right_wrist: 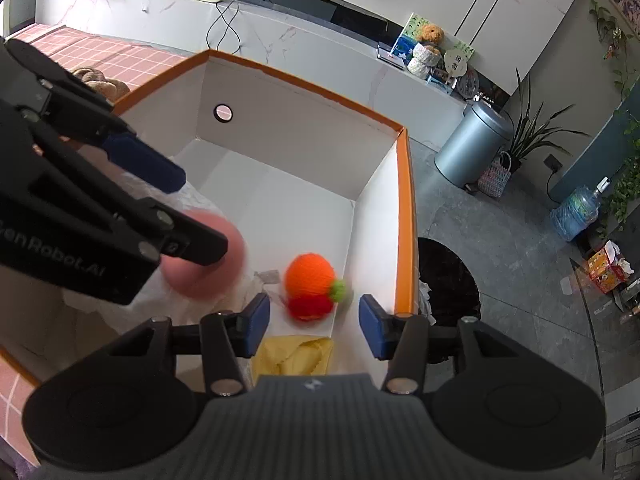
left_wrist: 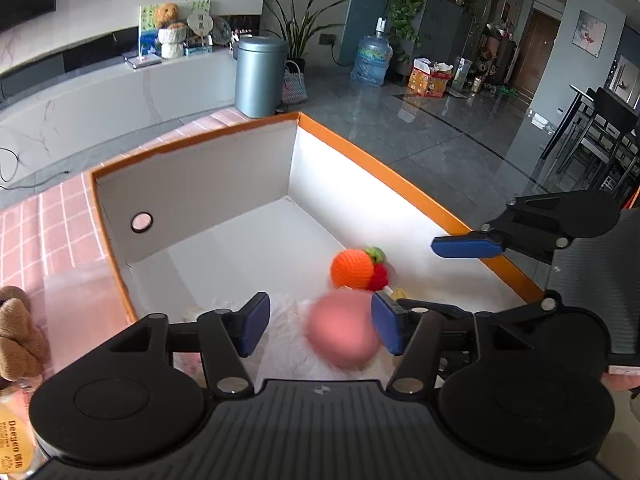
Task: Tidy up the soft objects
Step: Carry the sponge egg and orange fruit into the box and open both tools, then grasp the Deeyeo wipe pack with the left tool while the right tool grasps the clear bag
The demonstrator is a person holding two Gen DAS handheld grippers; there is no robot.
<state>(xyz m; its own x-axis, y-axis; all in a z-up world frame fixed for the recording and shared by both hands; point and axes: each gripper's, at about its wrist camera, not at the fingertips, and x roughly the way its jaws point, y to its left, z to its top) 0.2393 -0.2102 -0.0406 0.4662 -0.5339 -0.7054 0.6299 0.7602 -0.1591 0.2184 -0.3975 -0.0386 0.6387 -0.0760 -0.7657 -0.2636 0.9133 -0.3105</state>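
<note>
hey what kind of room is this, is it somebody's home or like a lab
Most likely a home, an open living and dining area. A TV console carries a teddy bear, a water jug and a potted plant stand on the tiled floor, and dining chairs sit to one side.

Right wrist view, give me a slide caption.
Right gripper open above knitted orange toy and blurred pink ball inside orange-rimmed box.

1. I'm working in a home, in its open living and dining area.
2. A long marble-look TV console (left_wrist: 100,84) carries a teddy bear (left_wrist: 167,14) and keepsakes.
3. Potted plants (left_wrist: 298,28), a lidded bin (left_wrist: 260,76) and a water jug (left_wrist: 372,60) stand on the glossy grey tile floor (left_wrist: 440,136).
4. Dark dining chairs (left_wrist: 600,132) and framed wall art (left_wrist: 589,34) sit to one side.
</note>
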